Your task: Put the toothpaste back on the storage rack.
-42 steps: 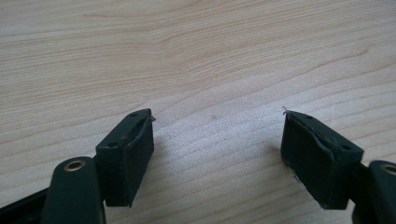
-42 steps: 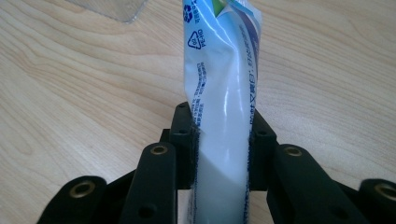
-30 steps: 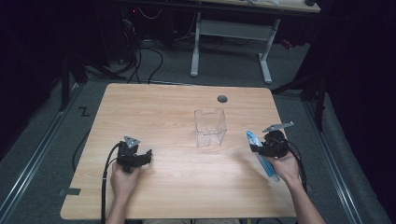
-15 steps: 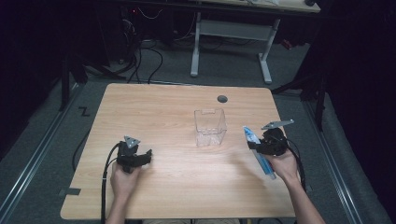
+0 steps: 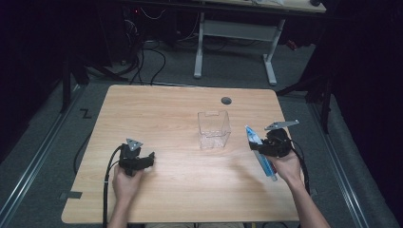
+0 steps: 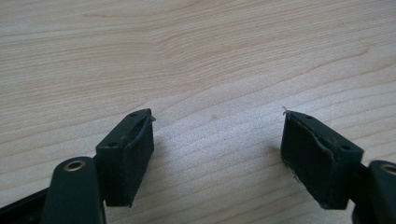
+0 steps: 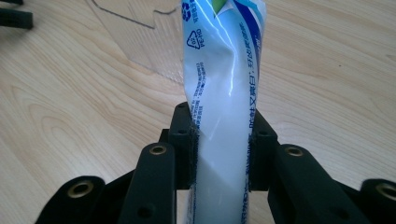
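A white and blue toothpaste tube (image 7: pixel 222 93) stands between the jaws of my right gripper (image 7: pixel 220 154), which is shut on it. From above, the tube (image 5: pixel 260 152) slants across the right gripper (image 5: pixel 272 144), raised over the table's right side, just right of a clear plastic box (image 5: pixel 214 128). My left gripper (image 5: pixel 138 159) rests low at the table's front left. Its jaws stand wide apart over bare wood, with nothing between the pads (image 6: pixel 128 158).
The wooden table (image 5: pixel 166 118) has a round cable hole (image 5: pixel 226 100) near its far edge. Cables trail from both grippers toward the front edge. A white desk frame (image 5: pixel 237 42) and floor cables lie beyond the table.
The right gripper with the tube has shifted slightly left, toward the clear box. The left gripper has stayed put.
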The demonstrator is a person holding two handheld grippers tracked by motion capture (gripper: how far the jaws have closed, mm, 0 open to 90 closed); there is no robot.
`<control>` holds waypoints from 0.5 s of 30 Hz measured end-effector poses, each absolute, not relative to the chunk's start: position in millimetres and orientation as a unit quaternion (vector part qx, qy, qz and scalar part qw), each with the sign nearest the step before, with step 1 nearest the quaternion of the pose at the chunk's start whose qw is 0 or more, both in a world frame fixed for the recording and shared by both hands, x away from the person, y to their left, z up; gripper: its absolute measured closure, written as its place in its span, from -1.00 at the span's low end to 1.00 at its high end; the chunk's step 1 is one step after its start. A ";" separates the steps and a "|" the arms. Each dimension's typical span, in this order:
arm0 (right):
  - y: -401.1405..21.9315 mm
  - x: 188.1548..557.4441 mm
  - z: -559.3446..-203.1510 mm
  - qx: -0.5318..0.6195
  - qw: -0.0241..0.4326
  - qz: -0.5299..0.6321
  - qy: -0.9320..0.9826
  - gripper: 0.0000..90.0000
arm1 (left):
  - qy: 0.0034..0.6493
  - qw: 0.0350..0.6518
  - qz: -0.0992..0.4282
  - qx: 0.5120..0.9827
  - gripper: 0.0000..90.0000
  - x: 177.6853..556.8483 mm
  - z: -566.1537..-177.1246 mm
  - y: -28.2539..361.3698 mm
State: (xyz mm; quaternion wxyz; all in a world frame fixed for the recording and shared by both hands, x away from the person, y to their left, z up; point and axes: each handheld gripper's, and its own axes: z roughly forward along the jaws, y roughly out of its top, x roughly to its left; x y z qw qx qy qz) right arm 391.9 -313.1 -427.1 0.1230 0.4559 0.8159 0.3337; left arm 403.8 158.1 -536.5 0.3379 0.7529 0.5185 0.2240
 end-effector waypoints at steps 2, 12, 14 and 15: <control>-311.2 391.8 -425.3 0.457 0.120 0.341 0.813 0.56 | 0.518 0.338 0.224 0.753 -0.42 403.8 -536.5 158.2; -302.0 393.0 -418.1 0.446 0.119 0.364 0.809 0.55 | 0.518 0.338 0.224 0.753 -0.43 403.8 -536.5 158.0; -300.1 393.6 -416.7 0.442 0.122 0.365 0.810 0.55 | 0.518 0.338 0.224 0.753 -0.43 403.8 -536.5 158.0; -298.7 393.5 -415.8 0.443 0.123 0.367 0.809 0.55 | 0.518 0.338 0.224 0.753 -0.43 403.8 -536.5 158.0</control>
